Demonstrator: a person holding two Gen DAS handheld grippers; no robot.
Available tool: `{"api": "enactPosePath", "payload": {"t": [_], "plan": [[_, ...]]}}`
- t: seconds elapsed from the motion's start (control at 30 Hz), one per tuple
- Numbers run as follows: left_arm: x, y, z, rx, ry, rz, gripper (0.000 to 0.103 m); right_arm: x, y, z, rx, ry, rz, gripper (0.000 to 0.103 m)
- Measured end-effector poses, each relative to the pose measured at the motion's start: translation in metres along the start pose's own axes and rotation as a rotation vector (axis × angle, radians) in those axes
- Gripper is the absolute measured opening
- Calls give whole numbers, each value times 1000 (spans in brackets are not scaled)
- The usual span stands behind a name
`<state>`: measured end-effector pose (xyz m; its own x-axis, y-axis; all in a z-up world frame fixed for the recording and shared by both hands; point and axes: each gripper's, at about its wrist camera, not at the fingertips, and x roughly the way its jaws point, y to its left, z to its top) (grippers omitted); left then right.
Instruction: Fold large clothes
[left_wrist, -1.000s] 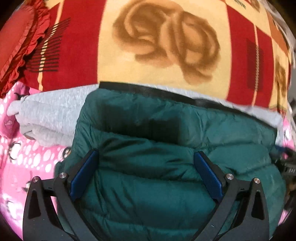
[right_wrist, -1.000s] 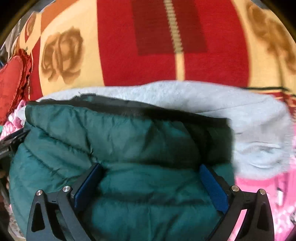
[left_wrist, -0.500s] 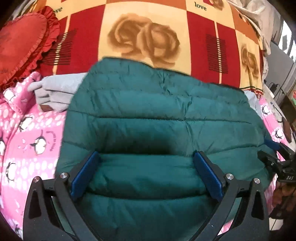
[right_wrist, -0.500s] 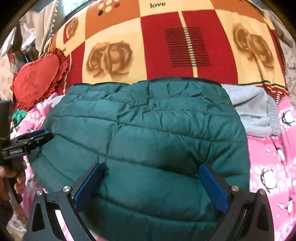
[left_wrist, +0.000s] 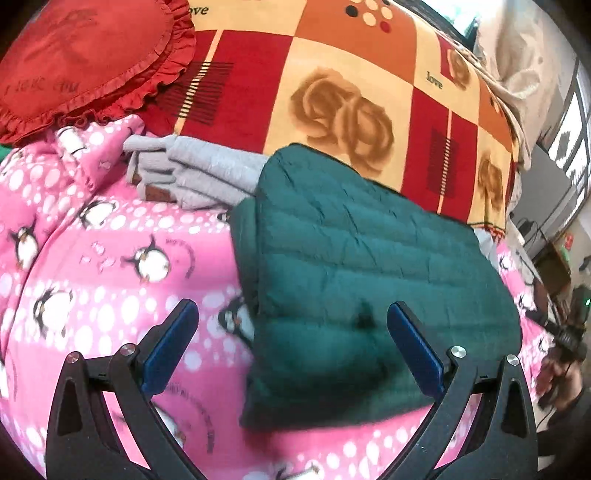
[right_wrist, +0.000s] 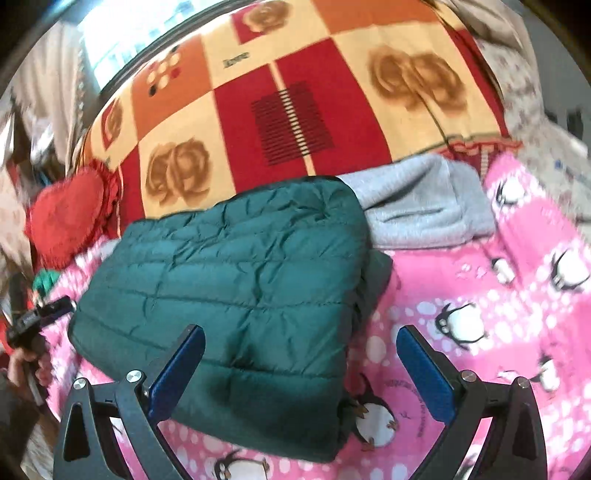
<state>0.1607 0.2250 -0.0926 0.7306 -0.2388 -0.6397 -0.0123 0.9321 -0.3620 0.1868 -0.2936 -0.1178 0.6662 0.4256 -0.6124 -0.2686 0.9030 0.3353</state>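
A dark green quilted puffer jacket (left_wrist: 362, 266) (right_wrist: 236, 269) lies folded into a thick rectangle on the pink penguin blanket (left_wrist: 103, 280) (right_wrist: 509, 302). Its far edge rests partly on a folded grey garment (left_wrist: 199, 173) (right_wrist: 421, 206). My left gripper (left_wrist: 291, 332) hovers open above the jacket's near left corner, holding nothing. In the right wrist view my right gripper (right_wrist: 301, 352) is open over the jacket's near right corner, also with nothing between its blue pads. The left gripper (right_wrist: 48, 308) also shows at the far left of the right wrist view, held in a hand.
A red, orange and cream rose-pattern blanket (left_wrist: 332, 92) (right_wrist: 295, 92) covers the bed beyond. A red frilled heart cushion (left_wrist: 81, 55) (right_wrist: 66, 218) lies at the left. A window (right_wrist: 122, 40) and room clutter sit past the bed's edges.
Both grippers have pulled back and up from the jacket, so the whole folded jacket and the pink blanket around it now show. The jacket's top layer was laid over the grey garment's edge.
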Motion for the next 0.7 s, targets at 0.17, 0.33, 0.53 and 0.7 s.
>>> {"api": "enactPosePath", "payload": {"t": [0.17,0.33,0.53,0.7], "plan": [[31,0,37,2,74,-13,102,25,-15,10,87,15,13,103],[75,19,49,-49,206,-44,102,48,-13,15,53,79,92,103],[99,43,44,-91,277,-175,103,58,-38,7,68,67,46,103],[109,41,48,-3,299,-202,103,66,-59,1,124,67,113,103]]}}
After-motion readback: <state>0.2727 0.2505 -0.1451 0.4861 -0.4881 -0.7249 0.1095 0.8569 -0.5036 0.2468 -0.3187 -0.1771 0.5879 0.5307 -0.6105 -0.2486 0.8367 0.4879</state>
